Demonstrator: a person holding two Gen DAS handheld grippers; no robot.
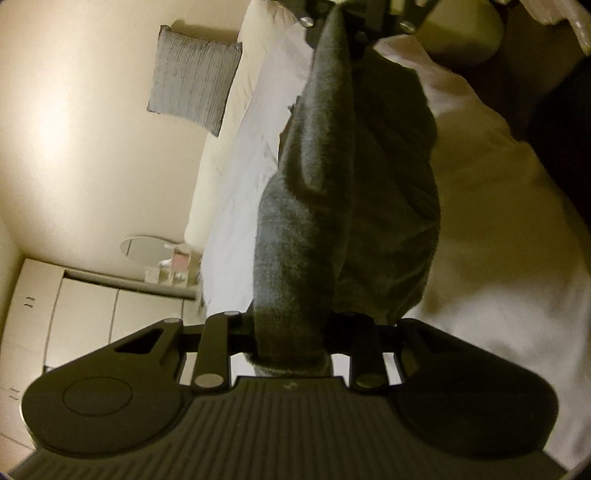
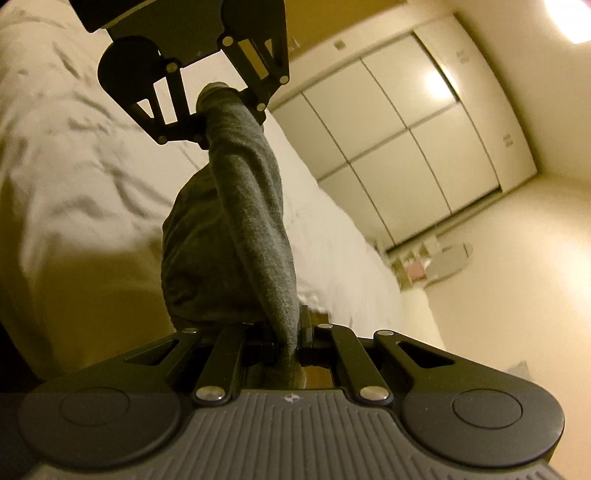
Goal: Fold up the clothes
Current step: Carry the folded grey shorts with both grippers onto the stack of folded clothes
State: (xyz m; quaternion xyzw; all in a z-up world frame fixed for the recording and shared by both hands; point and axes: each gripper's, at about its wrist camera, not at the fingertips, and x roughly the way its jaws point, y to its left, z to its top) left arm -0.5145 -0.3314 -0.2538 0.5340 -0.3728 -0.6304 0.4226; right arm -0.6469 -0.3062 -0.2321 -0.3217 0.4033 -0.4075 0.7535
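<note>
A dark grey garment [image 1: 354, 192] hangs stretched between my two grippers above the white bed [image 1: 498, 236]. In the left wrist view my left gripper [image 1: 291, 343] is shut on one end of the cloth, and my right gripper [image 1: 340, 18] at the top edge pinches the other end. In the right wrist view the same grey garment [image 2: 240, 221] runs from my right gripper [image 2: 291, 343], shut on it, up to my left gripper [image 2: 210, 110], which clamps the far end. The rest of the garment sags below the taut edge, over the bed [image 2: 74, 166].
A grey cushion [image 1: 192, 81] and a cream pillow [image 1: 229, 122] lie at the bed's head. White wardrobe doors [image 2: 399, 136] fill one wall. A round mirror [image 2: 450, 262] and small items [image 1: 173, 269] stand on a low unit beside the bed.
</note>
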